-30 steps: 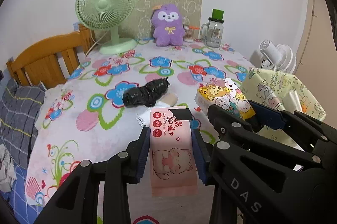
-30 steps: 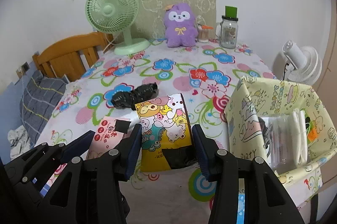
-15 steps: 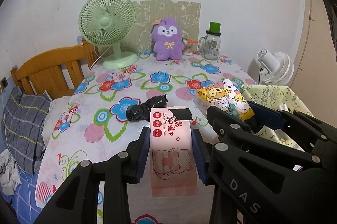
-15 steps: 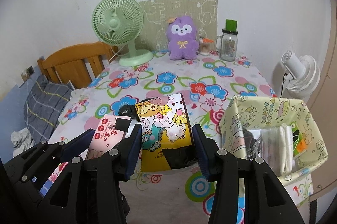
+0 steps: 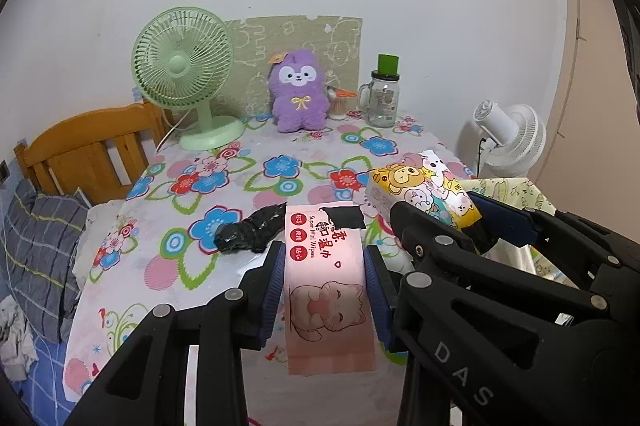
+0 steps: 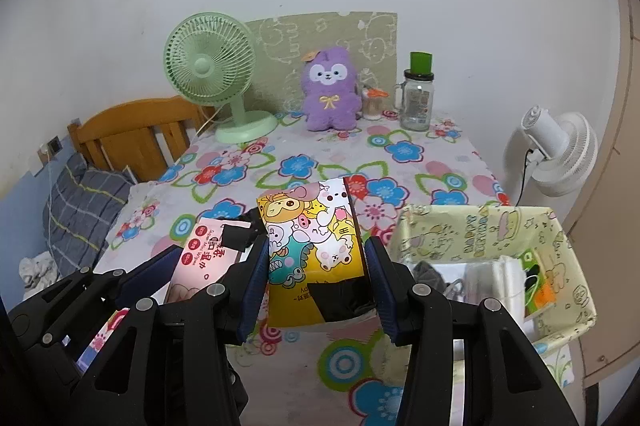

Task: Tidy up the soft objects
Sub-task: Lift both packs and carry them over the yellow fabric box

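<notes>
We've got the pink wet-wipes pack (image 5: pixel 326 290) pinched edge-to-edge in the left gripper (image 5: pixel 325 286), blue pads pressed on both long sides, pack held above the near edge of the floral table (image 5: pixel 248 182), cat print toward cam, black tape tab at its far end. Right gripper (image 6: pixel 316 274) is clamped the same way on the yellow cartoon-animal tissue pack (image 6: pixel 314 250), also off the table, black tape patch at its near end. Both packs sit side by side, tissue pack to the right of the wipes; in the left wrist view the tissue pack (image 5: pixel 424 194) shows past the right gripper's fingers. Just beyond the wipes a crumpled black plastic bag (image 5: pixel 250 236) lies on the tablecloth. Right of the tissue pack: open yellow-green fabric storage bin (image 6: pixel 560 266) w/ cartoon print, holding white folded stuff plus bits of green/orange, can't tell what exactly. Far end of table: green desk fan (image 6: pixel 212 74), purple plush (image 6: pixel 330 90), glass jar mug w/ green lid (image 6: pixel 416 98). Wooden chair (image 6: pixel 132 138) left of table, white floor fan (image 6: pixel 556 154) to the right.
</notes>
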Demonstrator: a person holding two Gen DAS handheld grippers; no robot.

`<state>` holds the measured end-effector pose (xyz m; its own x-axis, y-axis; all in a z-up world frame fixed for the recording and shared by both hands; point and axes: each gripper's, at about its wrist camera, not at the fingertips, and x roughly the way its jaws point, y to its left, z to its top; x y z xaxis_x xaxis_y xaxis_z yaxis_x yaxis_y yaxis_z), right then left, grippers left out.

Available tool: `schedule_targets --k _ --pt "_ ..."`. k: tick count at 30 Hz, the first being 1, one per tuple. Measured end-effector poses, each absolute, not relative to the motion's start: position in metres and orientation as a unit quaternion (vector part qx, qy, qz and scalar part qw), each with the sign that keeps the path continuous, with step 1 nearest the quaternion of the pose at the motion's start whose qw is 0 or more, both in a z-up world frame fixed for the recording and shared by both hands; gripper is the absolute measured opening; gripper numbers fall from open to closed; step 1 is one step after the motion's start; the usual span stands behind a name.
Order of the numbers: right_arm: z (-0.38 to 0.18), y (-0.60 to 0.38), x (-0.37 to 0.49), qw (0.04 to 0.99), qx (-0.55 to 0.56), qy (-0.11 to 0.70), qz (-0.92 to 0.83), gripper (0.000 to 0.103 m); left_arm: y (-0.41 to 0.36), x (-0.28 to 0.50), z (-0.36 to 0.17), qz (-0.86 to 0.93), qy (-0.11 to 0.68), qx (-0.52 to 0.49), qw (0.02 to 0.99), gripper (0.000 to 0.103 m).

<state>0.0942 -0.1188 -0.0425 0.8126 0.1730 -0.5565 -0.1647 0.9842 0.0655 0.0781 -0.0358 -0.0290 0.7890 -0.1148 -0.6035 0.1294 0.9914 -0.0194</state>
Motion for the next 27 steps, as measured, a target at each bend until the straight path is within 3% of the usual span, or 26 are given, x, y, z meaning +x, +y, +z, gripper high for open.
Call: schedule_targets --k 27 --pt "-0.042 -0.202 0.099 0.958 0.032 0.28 0.041 0.051 -0.117 0.097 -0.029 -0.121 0.315 0.033 0.941 0.04"
